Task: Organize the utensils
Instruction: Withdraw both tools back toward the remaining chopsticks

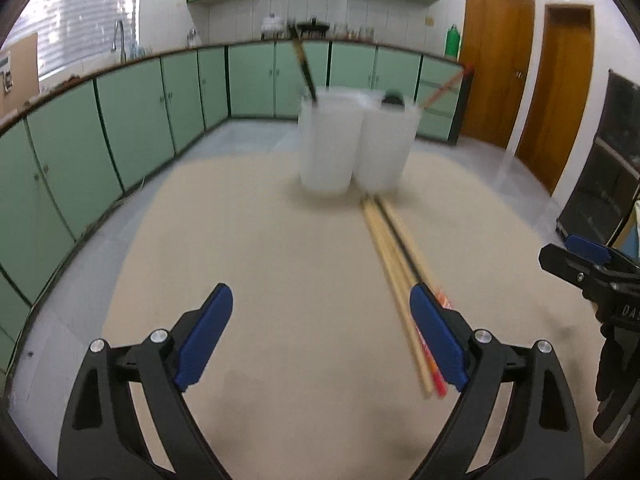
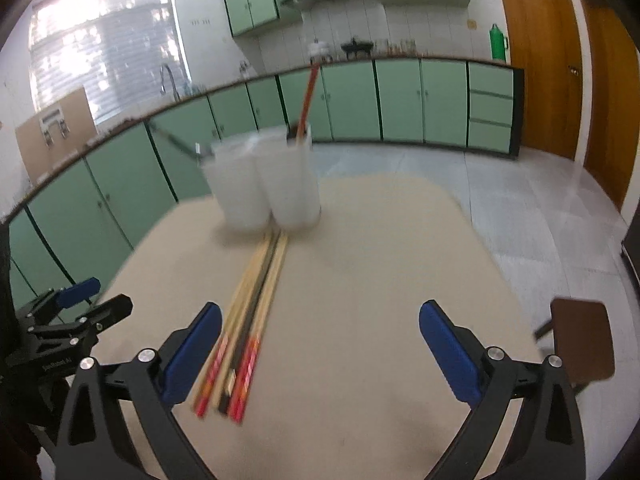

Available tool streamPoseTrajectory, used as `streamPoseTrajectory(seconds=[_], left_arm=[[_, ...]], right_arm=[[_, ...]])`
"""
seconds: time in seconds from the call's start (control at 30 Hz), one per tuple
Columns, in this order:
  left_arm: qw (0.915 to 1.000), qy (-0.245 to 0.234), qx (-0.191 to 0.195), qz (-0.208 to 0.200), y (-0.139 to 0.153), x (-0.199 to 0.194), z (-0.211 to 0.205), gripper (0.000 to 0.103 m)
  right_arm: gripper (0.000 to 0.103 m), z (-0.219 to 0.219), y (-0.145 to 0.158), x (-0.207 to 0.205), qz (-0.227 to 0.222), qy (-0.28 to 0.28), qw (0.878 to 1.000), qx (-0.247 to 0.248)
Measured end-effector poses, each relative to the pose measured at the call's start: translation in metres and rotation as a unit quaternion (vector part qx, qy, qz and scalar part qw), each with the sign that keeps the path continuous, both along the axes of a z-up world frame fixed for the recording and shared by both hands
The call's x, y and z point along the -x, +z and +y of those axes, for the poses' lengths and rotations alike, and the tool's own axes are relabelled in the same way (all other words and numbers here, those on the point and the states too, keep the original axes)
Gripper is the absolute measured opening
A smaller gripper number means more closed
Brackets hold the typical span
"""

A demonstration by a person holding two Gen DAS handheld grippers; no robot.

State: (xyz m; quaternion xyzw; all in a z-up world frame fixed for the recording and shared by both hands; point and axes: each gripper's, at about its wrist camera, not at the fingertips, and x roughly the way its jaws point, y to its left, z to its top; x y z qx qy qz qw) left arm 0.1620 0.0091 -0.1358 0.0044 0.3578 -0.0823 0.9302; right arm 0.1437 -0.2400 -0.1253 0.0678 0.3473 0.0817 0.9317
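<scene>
Two white plastic cups stand touching side by side toward the far end of the beige bench (image 1: 248, 280). Left cup (image 1: 327, 144): one dark chopstick (image 1: 303, 63) leaning out over its rim toward the left. Right cup (image 1: 386, 144): one red-tipped chopstick (image 1: 444, 89) leaning out to the right (both cups blurred, contents otherwise unreadable).

Just in front of the cups, a bundle of loose chopsticks (image 1: 394, 256) lies flat on the bench, running lengthwise toward the cameras; mostly pale wood, one dark, several with red-patterned near ends.

Left hand-held gripper (image 1: 322, 332): jaws wide apart, nothing between the blue pads, which hang above bare bench. The bundle's near ends pass just beside its right finger.

Right hand-held gripper (image 2: 320, 344): jaws spread wide, nothing gripped. In the right wrist view the bundle's red ends lie just inside its left finger; contact cannot be judged.

Brown stool (image 2: 580, 340) stands beyond the bench edge, at right.
</scene>
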Motion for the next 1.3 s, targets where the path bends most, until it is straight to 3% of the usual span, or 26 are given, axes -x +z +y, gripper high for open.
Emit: streamPoseTrajectory(seconds=[0.13, 0.3, 0.47, 0.77, 1.03, 1.3], left_arm=[[0.9994, 0.007, -0.014, 0.03, -0.025, 0.009, 0.004, 0.088], [0.9982, 0.013, -0.014, 0.057, -0.041, 0.014, 0.011, 0.088], [0.9979, 0.011, -0.014, 0.063, -0.042, 0.018, 0.014, 0.088], [0.9974, 0.006, -0.013, 0.071, -0.042, 0.013, 0.003, 0.088], [0.9973, 0.005, -0.018, 0.071, -0.043, 0.013, 0.001, 0.088], [0.9973, 0.002, -0.02, 0.071, -0.042, 0.014, -0.003, 0.088]], right_arm=[[0.096, 0.01, -0.022, 0.009, 0.03, 0.009, 0.999, 0.005], [0.083, 0.025, -0.037, 0.019, 0.06, 0.03, 0.998, 0.019], [0.069, 0.042, -0.042, 0.023, 0.072, 0.051, 0.995, 0.051], [0.064, 0.053, -0.05, 0.022, 0.078, 0.055, 0.99, 0.1], [0.06, 0.031, -0.047, 0.022, 0.08, 0.04, 0.994, 0.061], [0.039, 0.049, -0.05, 0.018, 0.078, 0.059, 0.993, 0.067]])
